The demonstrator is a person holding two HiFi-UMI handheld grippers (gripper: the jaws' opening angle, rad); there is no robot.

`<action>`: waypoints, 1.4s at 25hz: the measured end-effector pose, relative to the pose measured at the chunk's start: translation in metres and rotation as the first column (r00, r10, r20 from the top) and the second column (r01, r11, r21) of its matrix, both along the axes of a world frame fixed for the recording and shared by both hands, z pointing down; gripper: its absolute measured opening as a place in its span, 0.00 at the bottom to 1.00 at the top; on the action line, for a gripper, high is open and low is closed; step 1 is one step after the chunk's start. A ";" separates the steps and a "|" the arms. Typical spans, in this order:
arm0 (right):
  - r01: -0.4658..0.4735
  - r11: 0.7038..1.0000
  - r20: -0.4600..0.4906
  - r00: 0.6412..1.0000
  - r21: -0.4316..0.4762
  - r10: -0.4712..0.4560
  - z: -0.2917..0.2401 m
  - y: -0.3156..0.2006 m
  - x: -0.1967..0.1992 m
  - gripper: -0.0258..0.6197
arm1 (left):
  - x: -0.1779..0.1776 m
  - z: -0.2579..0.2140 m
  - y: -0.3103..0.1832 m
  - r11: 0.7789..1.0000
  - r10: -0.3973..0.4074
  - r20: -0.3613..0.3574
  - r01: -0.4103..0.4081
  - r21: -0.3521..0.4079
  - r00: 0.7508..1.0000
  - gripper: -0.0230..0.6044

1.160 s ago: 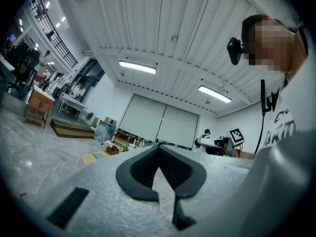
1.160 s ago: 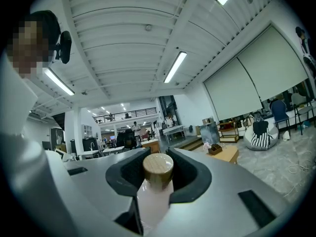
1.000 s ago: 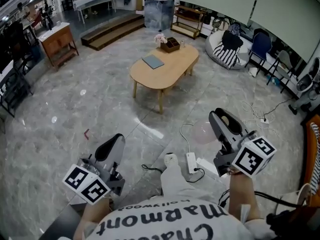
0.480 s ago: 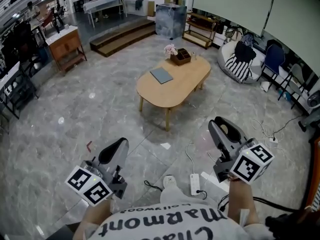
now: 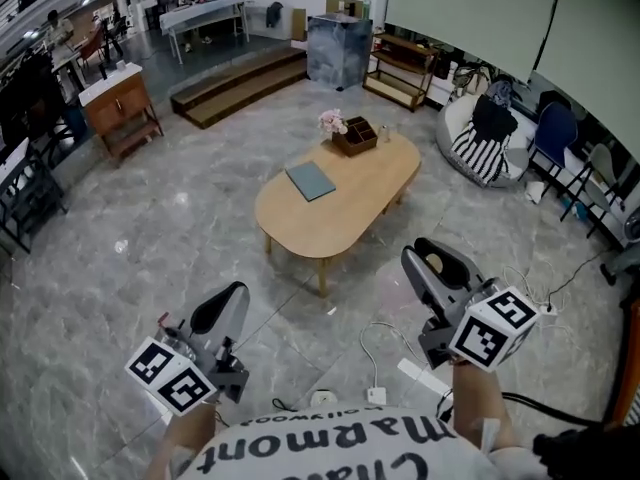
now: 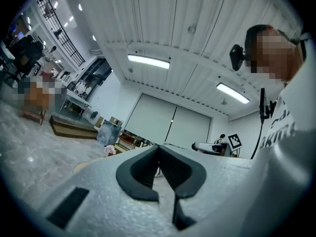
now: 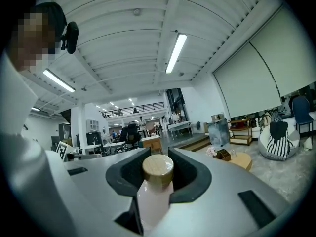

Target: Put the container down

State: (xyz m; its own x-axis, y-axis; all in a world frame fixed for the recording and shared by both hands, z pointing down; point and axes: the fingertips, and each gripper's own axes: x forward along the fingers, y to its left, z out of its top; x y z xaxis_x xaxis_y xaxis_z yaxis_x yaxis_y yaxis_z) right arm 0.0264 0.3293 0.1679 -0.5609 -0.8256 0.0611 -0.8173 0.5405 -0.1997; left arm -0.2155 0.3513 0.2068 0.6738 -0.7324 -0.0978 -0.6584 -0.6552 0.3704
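My right gripper [image 5: 424, 258] is shut on a pale pink container [image 7: 154, 197] with a round wooden cap [image 7: 158, 167], held upright between the dark pads. In the head view only the cap [image 5: 433, 264] shows inside the jaws. My left gripper [image 5: 228, 300] is held low at the left, shut and with nothing in it; in its own view the two pads [image 6: 148, 168] meet at the tip. An oval wooden table [image 5: 345, 206] stands ahead of both grippers, also seen small at the right of the right gripper view as the table [image 7: 240, 160].
On the table lie a grey-blue pad [image 5: 310, 180], a dark wooden organiser [image 5: 355, 136] and pink flowers [image 5: 332, 121]. A power strip with cables [image 5: 376, 395] lies on the marble floor near my feet. A striped beanbag [image 5: 478, 136] and chairs stand at the right, a wooden cabinet [image 5: 118, 103] at the left.
The table has come closer and the floor cables have slid toward the bottom of the head view. Both grippers keep their pose; the container stays held.
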 end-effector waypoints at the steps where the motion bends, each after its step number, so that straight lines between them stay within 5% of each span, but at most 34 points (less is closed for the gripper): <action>1: 0.003 1.000 0.001 1.000 0.002 -0.003 0.001 -0.011 0.004 0.22 | 0.002 0.002 -0.011 1.000 -0.008 0.003 0.008 -0.003 1.000 0.06; 20: -0.050 0.995 0.008 0.999 -0.084 0.051 0.029 -0.180 0.026 0.21 | 0.043 0.008 -0.193 0.994 0.104 0.004 -0.104 -0.044 0.995 0.06; 35: -0.184 0.983 0.021 0.983 0.028 0.183 -0.016 -0.360 0.017 0.21 | 0.033 -0.030 -0.410 0.973 0.224 0.049 -0.226 0.049 0.973 0.06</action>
State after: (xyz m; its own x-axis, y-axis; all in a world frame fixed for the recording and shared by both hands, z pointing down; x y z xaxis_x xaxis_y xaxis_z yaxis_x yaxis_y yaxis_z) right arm 0.0432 -0.0310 0.1514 -0.4003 -0.9160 0.0262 -0.8996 0.3874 -0.2017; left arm -0.1829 -0.0586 0.1769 0.8252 -0.5558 -0.1010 -0.5060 -0.8068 0.3050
